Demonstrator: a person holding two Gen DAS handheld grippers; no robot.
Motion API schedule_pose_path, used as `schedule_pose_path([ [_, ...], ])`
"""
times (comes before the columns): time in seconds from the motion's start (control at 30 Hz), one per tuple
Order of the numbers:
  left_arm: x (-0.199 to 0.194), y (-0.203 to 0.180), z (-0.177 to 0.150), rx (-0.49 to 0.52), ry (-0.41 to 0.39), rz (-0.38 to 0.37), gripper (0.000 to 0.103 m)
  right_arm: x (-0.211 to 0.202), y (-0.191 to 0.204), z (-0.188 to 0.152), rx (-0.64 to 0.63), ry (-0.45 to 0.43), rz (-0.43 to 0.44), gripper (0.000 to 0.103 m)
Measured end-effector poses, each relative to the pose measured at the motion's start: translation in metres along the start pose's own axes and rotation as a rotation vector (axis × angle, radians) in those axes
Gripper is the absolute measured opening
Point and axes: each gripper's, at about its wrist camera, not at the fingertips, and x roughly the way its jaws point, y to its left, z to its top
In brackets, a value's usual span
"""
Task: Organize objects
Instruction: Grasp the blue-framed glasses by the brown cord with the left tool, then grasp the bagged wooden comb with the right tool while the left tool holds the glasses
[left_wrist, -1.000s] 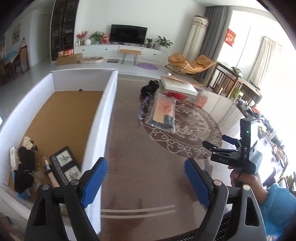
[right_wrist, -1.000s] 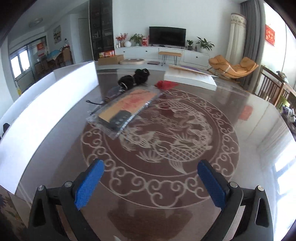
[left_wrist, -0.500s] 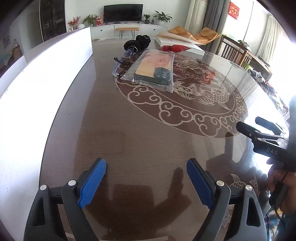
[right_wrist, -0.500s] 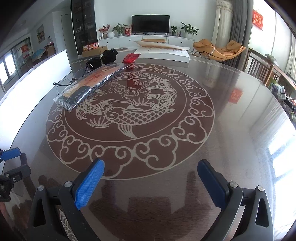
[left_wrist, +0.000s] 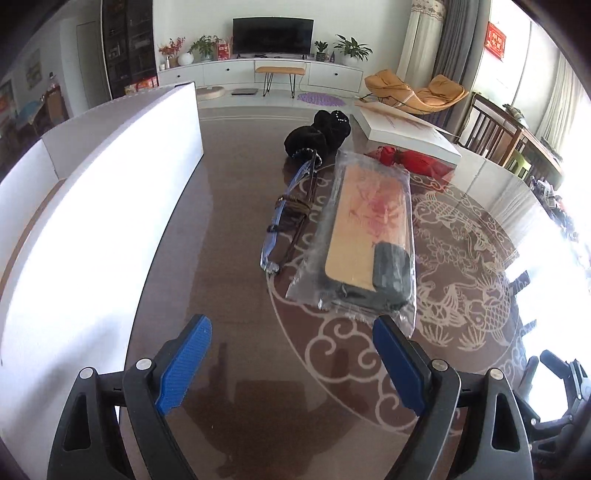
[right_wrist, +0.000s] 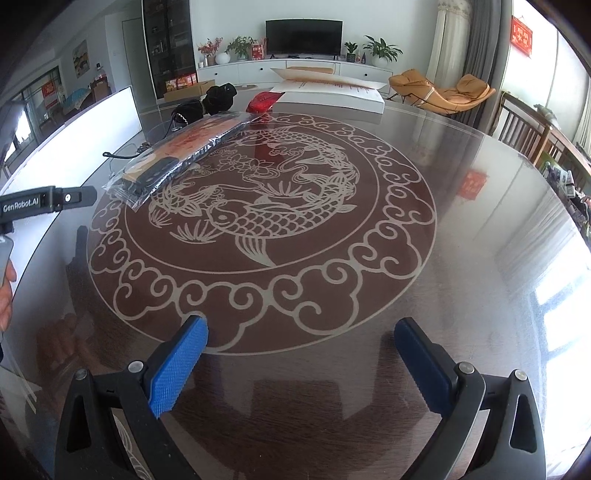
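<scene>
A clear plastic bag with a tan board and a dark case lies on the round glass table. It also shows in the right wrist view. Beside it lie a thin blue wrapped stick, black cloth bundles and a red packet. My left gripper is open and empty, just short of the bag's near edge. My right gripper is open and empty over the table's near rim.
A tall white box wall stands along the table's left side. A flat white box lies at the far side. Wooden chairs stand to the right.
My left gripper swung away from the white box and moved forward to the bagged board. My right gripper pulled back and turned right over the fish pattern.
</scene>
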Motion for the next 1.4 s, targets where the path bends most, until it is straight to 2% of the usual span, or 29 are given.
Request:
schedule_pose_path([
  [0.1,0.017,0.003,0.033,-0.009,0.002,0.030,0.089,0.000,0.000,0.000,0.002,0.002,0.008,0.101],
  [0.2,0.039,0.008,0.056,-0.033,0.033,0.023,0.086,0.000,-0.001,0.000,0.002,0.002,0.009,0.101],
  [0.23,0.046,0.008,0.061,-0.032,0.046,0.017,0.076,-0.001,-0.001,0.000,0.002,0.002,0.009,0.101],
  [0.33,0.067,0.004,0.068,-0.025,0.089,-0.001,0.055,-0.001,0.000,0.000,0.001,0.002,0.011,0.101],
  [0.37,0.068,0.001,0.069,-0.005,0.065,0.019,0.051,-0.001,0.000,0.000,0.001,0.002,0.012,0.101],
  [0.4,0.070,-0.002,0.070,0.012,0.063,0.025,0.034,-0.001,0.000,-0.001,0.001,0.002,0.012,0.101],
  [0.43,0.071,-0.007,0.071,0.032,0.058,0.034,0.026,-0.001,0.000,-0.001,0.001,0.002,0.012,0.101],
  [0.53,0.068,-0.025,0.063,0.090,0.041,0.009,0.024,-0.001,0.000,-0.001,0.001,0.002,0.011,0.101],
  [0.63,0.055,-0.051,0.040,0.148,0.021,-0.028,0.024,-0.002,0.000,-0.001,0.001,0.002,0.011,0.101],
  [0.73,0.032,-0.066,0.008,0.135,0.008,-0.083,0.024,-0.002,0.000,-0.001,0.001,0.002,0.011,0.101],
  [0.8,0.016,-0.068,-0.015,0.119,-0.002,-0.066,0.024,-0.002,0.000,-0.001,0.001,0.002,0.011,0.101],
  [0.9,-0.002,-0.051,-0.041,0.078,-0.026,0.024,0.025,-0.002,0.000,-0.001,0.001,0.002,0.011,0.101],
  [0.97,-0.009,-0.033,-0.049,0.046,-0.035,0.056,0.026,-0.002,0.000,-0.001,0.001,0.002,0.011,0.101],
  [1.07,-0.010,-0.020,-0.047,0.043,-0.017,0.025,0.031,-0.002,0.000,-0.001,0.003,0.002,0.010,0.101],
  [1.1,-0.009,-0.019,-0.045,0.054,-0.002,0.015,0.047,-0.002,0.000,-0.001,0.003,0.002,0.010,0.101],
  [1.13,-0.007,-0.020,-0.044,0.061,0.012,0.014,0.070,-0.002,0.000,-0.001,0.003,0.002,0.010,0.101],
  [1.17,-0.005,-0.021,-0.045,0.064,0.014,0.016,0.079,-0.002,0.000,-0.001,0.003,0.002,0.010,0.101],
  [1.2,-0.004,-0.023,-0.047,0.066,0.011,0.018,0.085,-0.002,0.000,-0.001,0.003,0.002,0.010,0.101],
  [1.37,0.002,-0.027,-0.048,0.070,0.001,0.043,0.093,-0.002,0.000,-0.001,0.003,0.003,0.010,0.101],
  [1.4,0.003,-0.026,-0.048,0.065,0.002,0.048,0.098,-0.002,0.000,-0.001,0.003,0.002,0.010,0.101],
])
